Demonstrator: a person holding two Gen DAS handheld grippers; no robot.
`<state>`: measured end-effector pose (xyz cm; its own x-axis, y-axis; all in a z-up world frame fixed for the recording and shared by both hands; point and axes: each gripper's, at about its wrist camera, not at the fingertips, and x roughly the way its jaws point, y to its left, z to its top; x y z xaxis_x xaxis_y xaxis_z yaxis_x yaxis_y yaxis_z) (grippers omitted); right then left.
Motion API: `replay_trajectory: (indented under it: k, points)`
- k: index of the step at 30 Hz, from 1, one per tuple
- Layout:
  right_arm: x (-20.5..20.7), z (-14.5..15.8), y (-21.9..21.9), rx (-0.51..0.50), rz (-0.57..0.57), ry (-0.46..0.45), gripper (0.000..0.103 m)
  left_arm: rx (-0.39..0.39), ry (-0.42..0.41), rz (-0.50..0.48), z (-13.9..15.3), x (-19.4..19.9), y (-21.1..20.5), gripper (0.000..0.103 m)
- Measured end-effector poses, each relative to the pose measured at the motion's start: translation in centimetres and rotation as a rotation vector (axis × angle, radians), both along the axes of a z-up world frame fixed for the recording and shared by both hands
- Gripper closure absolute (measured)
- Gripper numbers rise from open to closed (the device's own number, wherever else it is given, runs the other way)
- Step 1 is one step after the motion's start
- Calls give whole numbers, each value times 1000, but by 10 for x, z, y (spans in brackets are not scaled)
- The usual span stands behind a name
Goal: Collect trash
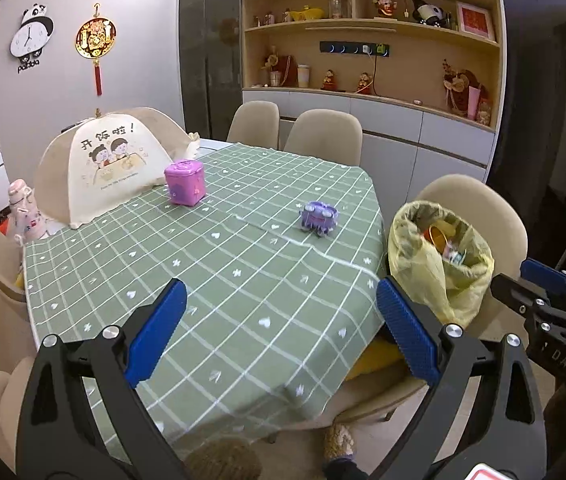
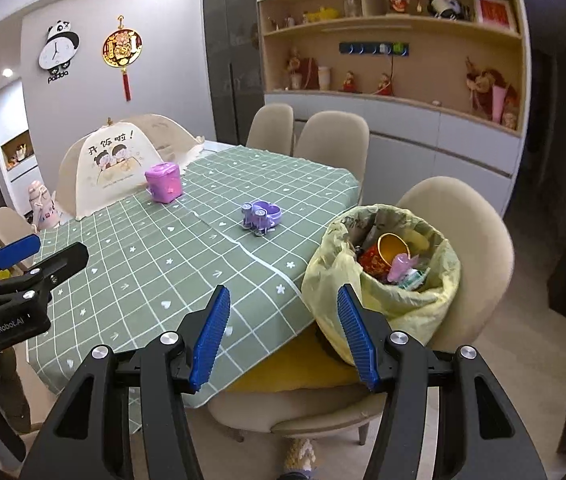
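Right wrist: chair (image 2: 463,216) behind trash bag (image 2: 383,280)

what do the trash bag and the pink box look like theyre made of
Trash bag: thin, pale yellow plastic film, by its crinkles and translucent look. Pink box: probably hard moulded plastic, smooth with a slight sheen; coated card can't be ruled out.

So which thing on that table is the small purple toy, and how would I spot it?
Start at the table with the green checked cloth. Look to its right side, near the chair holding the yellow trash bag. The small purple toy sits alone there, low and lilac on little wheels, unlike the taller pink box beside the cream food cover.
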<state>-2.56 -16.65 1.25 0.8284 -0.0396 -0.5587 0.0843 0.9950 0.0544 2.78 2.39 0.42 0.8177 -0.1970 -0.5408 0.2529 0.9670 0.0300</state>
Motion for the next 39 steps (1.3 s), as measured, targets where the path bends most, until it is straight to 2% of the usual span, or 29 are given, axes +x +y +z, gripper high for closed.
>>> replay_trajectory:
  k: [6, 14, 39]
  points:
    - [-27, -9, 10, -2, -17, 0, 50, 36, 4, 0, -9, -27, 5, 12]
    - [-42, -14, 25, -20, -16, -13, 50, 33, 17, -7, -16, -45, 14, 12]
    - [-39, -11, 24, -32, -3, -16, 50, 4, 3, -2, -10, -54, 16, 12]
